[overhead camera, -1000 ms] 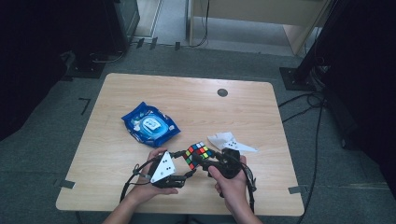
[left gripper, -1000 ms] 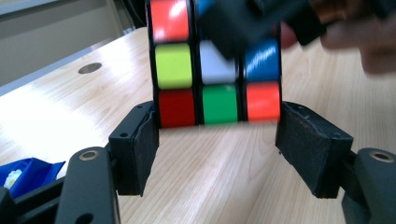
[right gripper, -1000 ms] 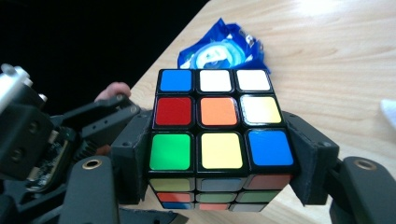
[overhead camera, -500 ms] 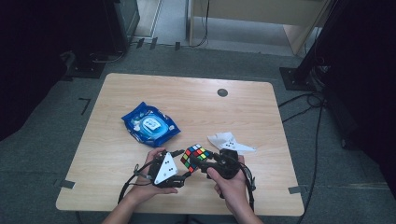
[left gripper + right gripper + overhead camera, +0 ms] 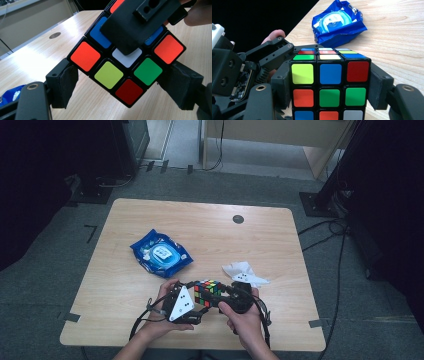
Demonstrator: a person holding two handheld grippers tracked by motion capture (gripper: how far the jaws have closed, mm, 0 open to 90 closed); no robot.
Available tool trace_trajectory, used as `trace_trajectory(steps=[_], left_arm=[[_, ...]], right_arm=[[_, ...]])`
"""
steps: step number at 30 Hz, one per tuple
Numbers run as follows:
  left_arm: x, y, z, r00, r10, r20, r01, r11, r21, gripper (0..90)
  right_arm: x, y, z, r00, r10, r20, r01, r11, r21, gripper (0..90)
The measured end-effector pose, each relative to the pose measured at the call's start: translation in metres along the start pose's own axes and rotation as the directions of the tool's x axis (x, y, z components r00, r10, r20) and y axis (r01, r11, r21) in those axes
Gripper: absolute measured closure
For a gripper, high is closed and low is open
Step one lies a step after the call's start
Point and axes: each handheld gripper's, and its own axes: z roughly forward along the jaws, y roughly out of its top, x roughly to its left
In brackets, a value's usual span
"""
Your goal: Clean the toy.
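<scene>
The multicoloured plastic twisty puzzle cube [image 5: 208, 292] sits between the two hand-held tools at the near edge of the pale wooden counter [image 5: 210, 235], just nearer the person than the crumpled white tissue [image 5: 245, 274]. The right gripper [image 5: 329, 86] has its fingers [image 5: 378, 87] clenched on the cube's two side faces. The left gripper [image 5: 123, 83] has just been opening its fingers [image 5: 67, 83]; the cube is still between them, but the pads stand clear of its corners.

With one tool carrying the cube alone, a twist or tilt could probably let it slide out onto the counter; if the left fingers close again off-square on a corner, a layer could jam or pop.

The left gripper view shows the gaps beside the cube and the right tool's jaw across its upper face. The right gripper view shows the blue wet-wipe packet [image 5: 338, 22] beyond the cube; the high view adds the tissue.
</scene>
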Motion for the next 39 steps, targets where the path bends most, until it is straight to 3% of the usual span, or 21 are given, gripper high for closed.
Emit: trace_trajectory(steps=[8, 17, 19, 23, 25, 27, 30, 32, 33, 34, 35, 36, 39], left_arm=[[-0.005, 0.003, -0.001, 0.9996, 0.027, -0.012, -0.027, 0.9992, -0.028, 20.5], [-0.006, 0.000, 0.001, 0.9995, 0.031, -0.003, -0.031, 0.9993, -0.020, 27.3], [-0.009, 0.000, 0.001, 0.9983, 0.057, -0.015, -0.057, 0.9982, -0.020, 32.5], [-0.009, 0.001, 0.002, 0.9981, 0.051, -0.035, -0.052, 0.9986, -0.011, 33.9], [-0.004, 0.001, 0.001, 0.9976, 0.032, -0.062, -0.032, 0.9995, 0.009, 34.0], [0.005, -0.002, -0.001, 0.9972, -0.018, -0.073, 0.019, 0.9998, 0.007, 34.0], [0.018, -0.004, -0.006, 0.9922, -0.076, -0.099, 0.077, 0.9970, -0.001, 34.0], [0.023, -0.005, -0.008, 0.9890, -0.101, -0.108, 0.101, 0.9949, -0.008, 34.0], [0.024, -0.006, -0.009, 0.9883, -0.103, -0.113, 0.102, 0.9947, -0.008, 34.0], [0.024, -0.006, -0.009, 0.9881, -0.102, -0.116, 0.102, 0.9948, -0.008, 34.0], [0.024, -0.006, -0.009, 0.9884, -0.100, -0.115, 0.100, 0.9950, -0.007, 34.0], [0.024, -0.006, -0.009, 0.9884, -0.100, -0.115, 0.100, 0.9950, -0.007, 34.0], [0.022, -0.005, -0.007, 0.9897, -0.093, -0.108, 0.094, 0.9956, -0.003, 34.0]], right_arm=[[0.003, -0.004, 0.007, 0.9999, -0.013, 0.005, 0.013, 0.999, 0.045, 34.4], [0.001, -0.004, 0.005, 0.9998, 0.003, 0.019, -0.003, 1.000, 0.018, 34.5], [0.002, -0.005, 0.006, 0.9999, 0.002, 0.013, -0.002, 1.000, 0.025, 34.5], [0.000, -0.003, 0.006, 1.0000, -0.002, 0.005, 0.002, 1.000, 0.026, 34.2], [-0.001, 0.001, 0.002, 0.9997, -0.023, -0.003, 0.023, 0.999, 0.029, 34.1], [-0.003, 0.010, -0.006, 0.9985, -0.053, -0.016, 0.053, 0.998, 0.023, 33.1], [-0.009, 0.024, -0.025, 0.9976, -0.070, -0.007, 0.069, 0.997, -0.040, 32.9], [-0.019, 0.030, -0.033, 0.9976, -0.064, 0.028, 0.066, 0.995, -0.081, 33.5], [-0.025, 0.031, -0.035, 0.9935, -0.086, 0.075, 0.093, 0.991, -0.095, 34.9], [-0.031, 0.031, -0.036, 0.9807, -0.127, 0.149, 0.142, 0.985, -0.093, 36.9], [-0.037, 0.029, -0.035, 0.9571, -0.176, 0.230, 0.199, 0.977, -0.082, 39.1], [-0.045, 0.027, -0.033, 0.9382, -0.196, 0.285, 0.224, 0.972, -0.067, 41.0], [-0.077, 0.017, -0.028, 0.9065, -0.165, 0.389, 0.197, 0.979, -0.045, 51.8]])
